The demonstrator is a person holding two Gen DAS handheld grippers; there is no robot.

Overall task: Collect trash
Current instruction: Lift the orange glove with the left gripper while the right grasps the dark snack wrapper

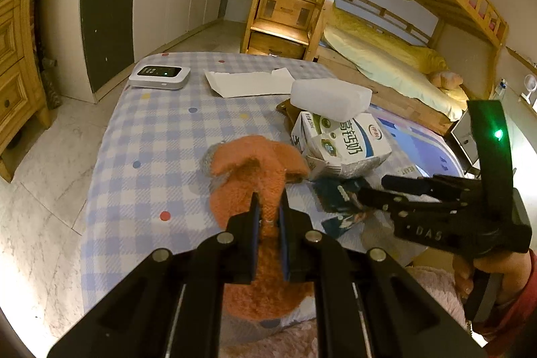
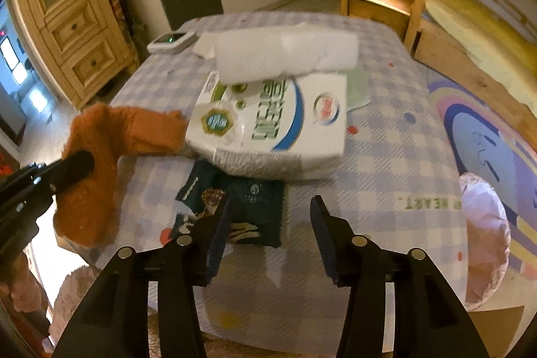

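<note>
My left gripper is clamped on the orange cloth; my right gripper hangs with jaws apart over the dark wrapper. Milk carton, foam block and wrapper remain on the table, so collecting looks barely begun.

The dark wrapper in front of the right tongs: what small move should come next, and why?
Probably ease the right tongs forward and down over the dark wrapper, then close. They are open and the wrapper lies flat on the cloth just ahead, partly tucked under the milk carton. The left tongs already grip the orange towel.
</note>
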